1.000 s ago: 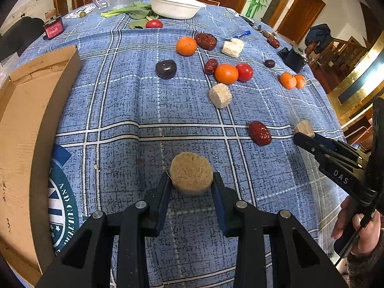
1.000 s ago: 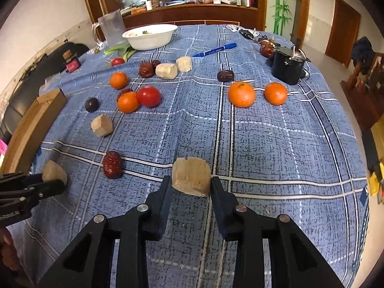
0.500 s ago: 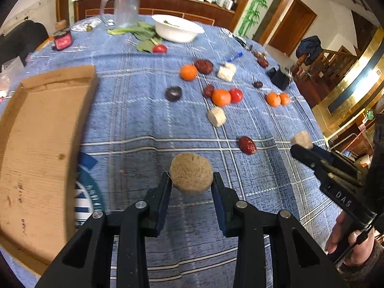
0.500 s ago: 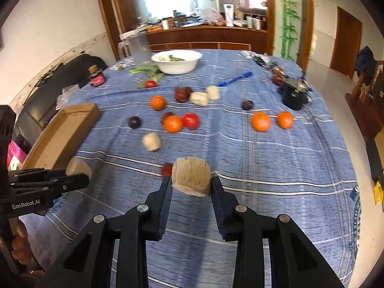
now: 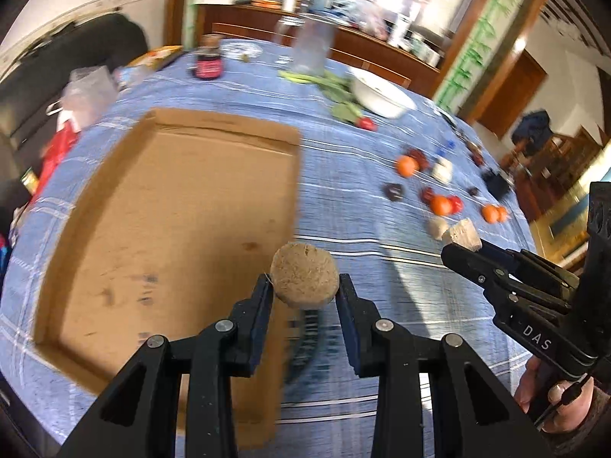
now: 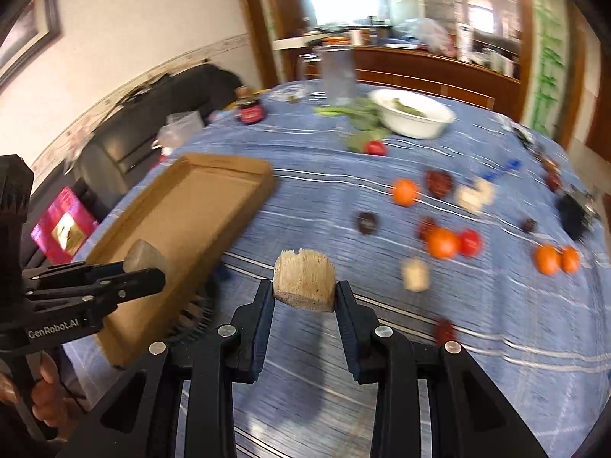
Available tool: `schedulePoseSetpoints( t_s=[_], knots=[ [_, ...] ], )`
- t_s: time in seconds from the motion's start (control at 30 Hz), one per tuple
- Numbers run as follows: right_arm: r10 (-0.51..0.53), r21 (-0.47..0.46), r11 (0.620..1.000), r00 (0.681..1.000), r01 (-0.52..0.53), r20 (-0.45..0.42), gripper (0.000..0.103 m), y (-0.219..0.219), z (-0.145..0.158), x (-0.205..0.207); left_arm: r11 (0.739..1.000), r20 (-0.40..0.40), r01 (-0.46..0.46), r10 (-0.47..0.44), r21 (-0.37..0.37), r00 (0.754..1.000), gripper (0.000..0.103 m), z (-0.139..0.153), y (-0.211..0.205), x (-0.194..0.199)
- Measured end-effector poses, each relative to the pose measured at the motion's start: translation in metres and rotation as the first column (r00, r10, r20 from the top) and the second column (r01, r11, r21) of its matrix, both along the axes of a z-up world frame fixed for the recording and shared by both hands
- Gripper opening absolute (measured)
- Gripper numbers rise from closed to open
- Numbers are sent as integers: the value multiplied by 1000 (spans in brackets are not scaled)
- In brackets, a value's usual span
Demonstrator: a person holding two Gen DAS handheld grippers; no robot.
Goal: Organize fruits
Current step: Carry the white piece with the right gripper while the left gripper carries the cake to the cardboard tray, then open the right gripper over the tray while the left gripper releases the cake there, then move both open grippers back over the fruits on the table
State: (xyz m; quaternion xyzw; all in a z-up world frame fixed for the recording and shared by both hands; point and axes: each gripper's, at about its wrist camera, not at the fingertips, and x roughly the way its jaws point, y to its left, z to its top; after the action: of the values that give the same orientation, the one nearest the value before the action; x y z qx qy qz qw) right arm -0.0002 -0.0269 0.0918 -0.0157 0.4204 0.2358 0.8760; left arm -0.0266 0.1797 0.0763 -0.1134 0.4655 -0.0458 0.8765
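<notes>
Transport step, judged: 2 loads are airborne. Left gripper (image 5: 305,286) clamps a round, fibrous tan chunk (image 5: 304,280) at its fingertips; right gripper (image 6: 304,292) clamps a squarer, coarse-grained tan piece (image 6: 304,285). Cardboard tray (image 5: 183,206), flat, shallow-walled and bare, lies ahead-left of both. Next move calls for lowering over its floor, then releasing. Smooth oranges (image 6: 442,243) remain ahead-right on the cloth.

A dark sofa (image 6: 160,114) lines the white wall (image 6: 133,30); a wooden sideboard (image 6: 427,68) stands beneath bright windows.
</notes>
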Motion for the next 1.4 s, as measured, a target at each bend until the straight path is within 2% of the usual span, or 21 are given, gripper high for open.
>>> schedulePoseSetpoints(
  t_s=[0.2, 0.37, 0.57, 0.7, 0.83, 1.03, 1.17, 1.27, 1.4],
  knots=[
    [125, 23, 992, 992, -124, -29, 36, 69, -4, 11, 992, -15, -127, 127, 14, 992, 33, -10, 59, -13],
    [211, 25, 977, 975, -210, -74, 36, 124, -20, 23, 975, -44, -221, 223, 34, 974, 33, -25, 101, -19],
    [284, 17, 958, 947, -285, -151, 36, 187, -50, 35, 962, -66, -264, 268, 65, 961, 33, -39, 129, -23],
    [309, 0, 950, 936, -314, -167, 36, 216, -58, 41, 963, -72, -259, 264, 75, 962, 33, -44, 135, -23],
    [315, -11, 946, 929, -324, -194, 37, 230, -65, 51, 965, -62, -241, 248, 108, 967, 33, -49, 134, -21],
    [328, -51, 939, 928, -341, -176, 39, 236, -65, 48, 966, -76, -227, 237, 121, 969, 34, -55, 132, -20],
    [322, -61, 940, 931, -336, -171, 40, 227, -62, 43, 963, -58, -232, 241, 136, 969, 49, -49, 130, -23],
    [310, -72, 944, 939, -323, -149, 40, 215, -57, 37, 958, -40, -242, 251, 157, 967, 57, -44, 127, -28],
    [273, -71, 957, 957, -281, -102, 40, 192, -43, 27, 952, -19, -260, 266, 161, 964, 57, -35, 123, -33]
  ],
)
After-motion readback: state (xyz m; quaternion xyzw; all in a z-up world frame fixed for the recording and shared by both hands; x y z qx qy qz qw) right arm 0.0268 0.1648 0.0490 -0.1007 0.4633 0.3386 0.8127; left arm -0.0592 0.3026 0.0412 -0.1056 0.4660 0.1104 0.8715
